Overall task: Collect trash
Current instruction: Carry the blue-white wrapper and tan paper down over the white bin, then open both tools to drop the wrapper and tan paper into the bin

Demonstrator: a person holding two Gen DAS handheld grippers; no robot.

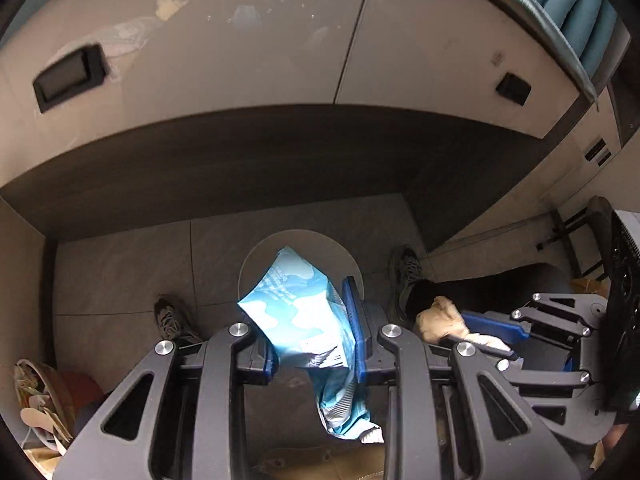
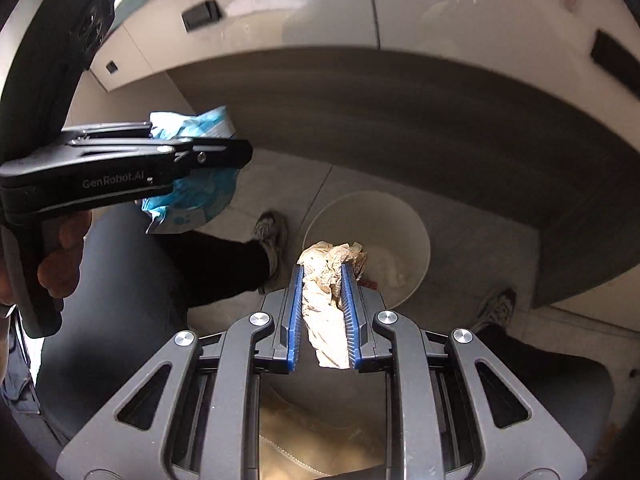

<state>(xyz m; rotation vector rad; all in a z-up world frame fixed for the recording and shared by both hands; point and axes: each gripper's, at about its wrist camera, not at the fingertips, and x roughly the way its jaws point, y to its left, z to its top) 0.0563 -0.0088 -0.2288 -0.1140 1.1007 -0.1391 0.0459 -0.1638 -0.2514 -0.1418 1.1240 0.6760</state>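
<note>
1. Landmark: a round white bin [image 2: 404, 240] stood on the grey tiled floor [image 1: 120, 272], below the curved edge of the table [image 1: 240, 160].
2. Left gripper [image 1: 316, 332]: jaws pinched a light-blue wrapper [image 1: 296, 304]. The wrapper ran between the two blue pads, its wide end sticking out past the tips and its crumpled tail hanging back behind the pads toward the gripper body.
3. In the left wrist view the wrapper's wide end sat directly over the bin [image 1: 344, 256], hiding most of the bin's opening. Wrapper was held in the air, not touching the rim.
4. Right gripper [image 2: 324, 312]: jaws were closed on a crumpled beige paper napkin [image 2: 328, 292]. The napkin filled the gap between the pads along their whole length; a bunched end stuck out past the tips.
5. In the right wrist view the napkin's bunched end overlapped the near-left rim of the bin; it was held above it, no contact visible. Pale crumpled scraps already lay inside the bin.
6. The left gripper [image 2: 208, 156] with the wrapper [image 2: 192, 184] appeared left of the bin and higher in the right wrist view.
7. The person's two shoes flanked the bin, one [image 2: 272, 236] to its left, one [image 2: 496, 308] to its right.
</note>
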